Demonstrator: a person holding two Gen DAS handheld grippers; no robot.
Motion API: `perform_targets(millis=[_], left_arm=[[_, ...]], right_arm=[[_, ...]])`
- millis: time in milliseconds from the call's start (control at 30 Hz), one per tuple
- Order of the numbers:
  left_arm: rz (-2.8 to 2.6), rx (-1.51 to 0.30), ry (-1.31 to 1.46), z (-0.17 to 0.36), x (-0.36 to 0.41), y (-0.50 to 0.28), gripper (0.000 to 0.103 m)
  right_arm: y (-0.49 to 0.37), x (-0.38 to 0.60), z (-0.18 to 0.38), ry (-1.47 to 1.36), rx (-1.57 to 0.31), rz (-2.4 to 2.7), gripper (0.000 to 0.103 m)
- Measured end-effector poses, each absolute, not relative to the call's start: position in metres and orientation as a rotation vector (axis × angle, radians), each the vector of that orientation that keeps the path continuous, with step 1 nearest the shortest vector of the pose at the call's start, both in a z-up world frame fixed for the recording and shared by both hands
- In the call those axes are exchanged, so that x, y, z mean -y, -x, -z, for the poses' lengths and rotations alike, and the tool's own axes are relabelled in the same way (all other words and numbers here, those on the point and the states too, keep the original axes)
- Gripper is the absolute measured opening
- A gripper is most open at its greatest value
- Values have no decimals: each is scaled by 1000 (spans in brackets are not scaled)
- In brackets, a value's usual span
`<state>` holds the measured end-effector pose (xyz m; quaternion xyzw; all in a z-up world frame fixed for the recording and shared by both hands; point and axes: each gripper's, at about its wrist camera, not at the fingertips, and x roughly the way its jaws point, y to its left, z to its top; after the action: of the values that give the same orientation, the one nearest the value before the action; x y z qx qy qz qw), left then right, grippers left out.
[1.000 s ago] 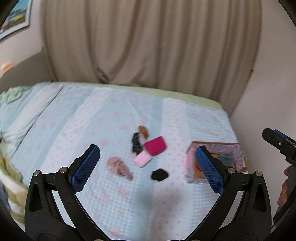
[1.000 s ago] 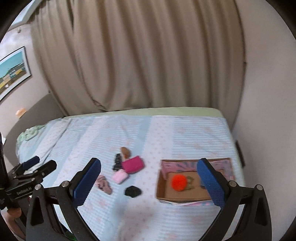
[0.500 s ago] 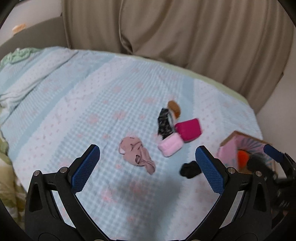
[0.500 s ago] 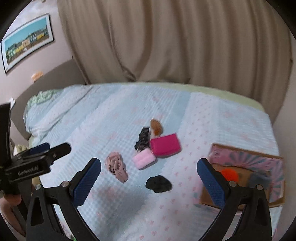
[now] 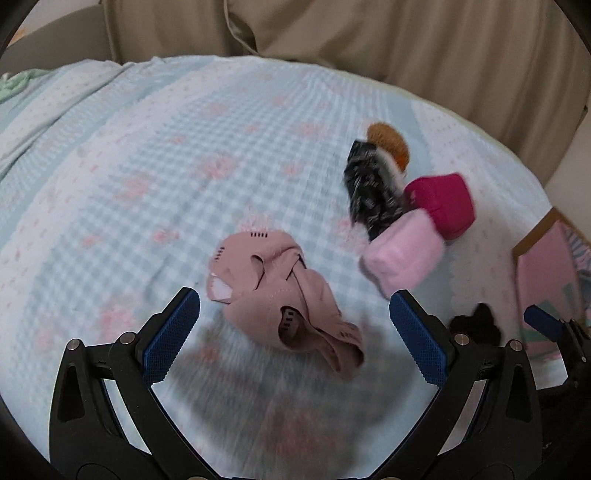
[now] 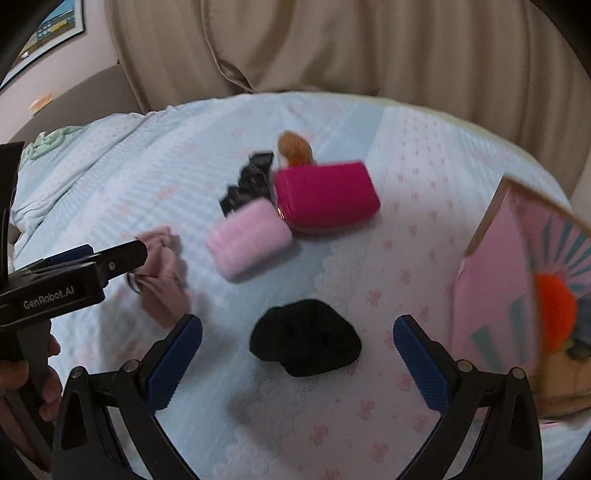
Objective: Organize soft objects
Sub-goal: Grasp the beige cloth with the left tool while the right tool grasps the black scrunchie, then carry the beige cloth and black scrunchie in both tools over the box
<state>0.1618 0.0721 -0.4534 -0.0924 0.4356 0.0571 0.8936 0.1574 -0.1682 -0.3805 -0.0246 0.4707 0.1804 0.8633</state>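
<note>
The left hand-held gripper (image 5: 293, 334) is held low and tilted downward, its two blue-padded fingers (image 5: 171, 334) spread wide apart with nothing between them. The right hand-held gripper (image 6: 297, 360) is in the same pose, jaws wide and empty, fingers pointing forward and down. In the right wrist view the person's left hand (image 6: 35, 384) grips the left tool's black handle at the frame's left edge.

A bed (image 6: 110, 177) under a pale blue checked cover stands before beige curtains (image 6: 332, 48), a framed picture (image 6: 55, 26) on the wall.
</note>
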Motion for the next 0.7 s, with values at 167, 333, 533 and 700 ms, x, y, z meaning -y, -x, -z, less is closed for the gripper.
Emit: perform_targets(millis=[167, 333, 533, 700], left_arm=[[-129, -912, 174, 480, -75, -173, 100], [-148, -933, 155, 496, -79, -181, 86], [-164, -941, 135, 492, -81, -184, 47], [-180, -939, 160, 486, -87, -180, 35]], right_arm=[[-165, 165, 413, 46, -990, -337, 102], [-174, 163, 432, 31, -998, -325, 67], [-177, 164, 437, 24, -1002, -315, 35], [-181, 166, 434, 4, -1009, -309, 31]])
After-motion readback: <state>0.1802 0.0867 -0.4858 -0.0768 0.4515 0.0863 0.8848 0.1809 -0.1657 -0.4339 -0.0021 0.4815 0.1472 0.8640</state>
